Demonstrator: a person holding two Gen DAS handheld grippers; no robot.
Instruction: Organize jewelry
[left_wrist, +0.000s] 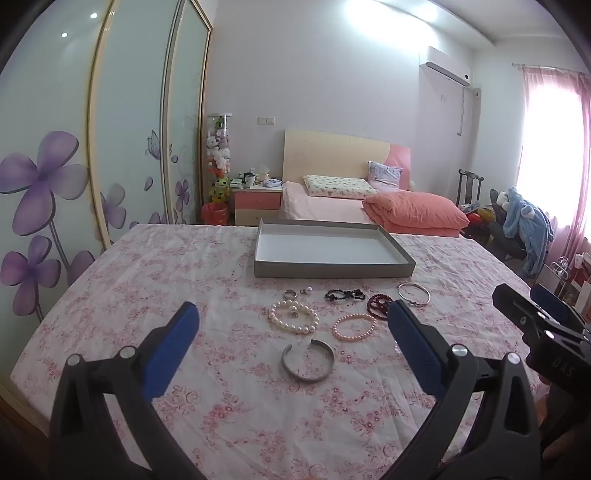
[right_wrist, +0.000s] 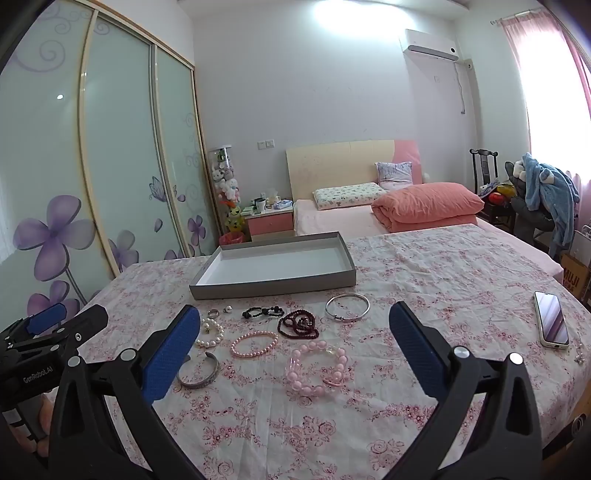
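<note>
Gray tray (left_wrist: 334, 267) on floral-cloth counter (left_wrist: 147, 280), long axis left-right. All jewelry sits near side of tray: 1 open cuff (left_wrist: 307, 361), 1 white pearl bracelet (left_wrist: 293, 316), 1 silver bangle (left_wrist: 414, 294). Right view only: pink chunky-bead bracelet (right_wrist: 317, 368), phone (right_wrist: 551, 324). Left gripper (left_wrist: 293, 325) and right gripper (right_wrist: 295, 328): fingers spread, holding nothing.

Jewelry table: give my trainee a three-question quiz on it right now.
1. True or false: the grey tray already holds jewelry.
2. Which piece lies nearest the right gripper? A) big pink bead bracelet B) silver bangle C) ring
3. What lies on the cloth far right of the jewelry?

Key: 1 false, it holds nothing. 2 A. 3 a phone.
</note>
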